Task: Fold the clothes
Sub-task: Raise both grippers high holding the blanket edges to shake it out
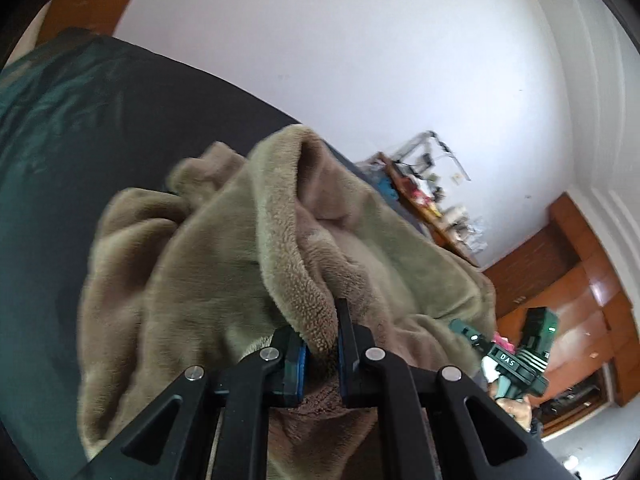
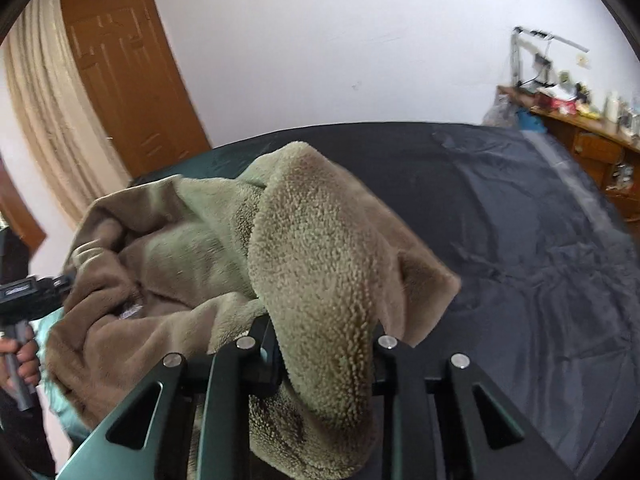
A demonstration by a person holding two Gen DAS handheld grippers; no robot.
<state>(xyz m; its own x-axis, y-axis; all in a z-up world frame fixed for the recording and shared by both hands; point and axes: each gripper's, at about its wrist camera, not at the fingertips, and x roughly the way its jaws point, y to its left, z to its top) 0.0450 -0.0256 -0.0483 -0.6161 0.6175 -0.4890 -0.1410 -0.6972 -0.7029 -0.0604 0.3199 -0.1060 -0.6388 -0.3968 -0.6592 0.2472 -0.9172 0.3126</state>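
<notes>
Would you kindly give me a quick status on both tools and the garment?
Left tool shut on fleece garment. Right tool shut on it too. Garment bunched, partly lifted off dark bedsheet. Nothing in the way.

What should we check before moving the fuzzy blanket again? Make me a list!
1. Left gripper pinching the blanket: ok, an edge sits between its fingers.
2. Right gripper pinching the blanket: ok, a thick fold runs through it.
3. Blanket spread flat: not ok, it is bunched up.
4. Dark bed cover has room beside the blanket: ok.
5. Grippers hold matching corners: cannot tell.
</notes>
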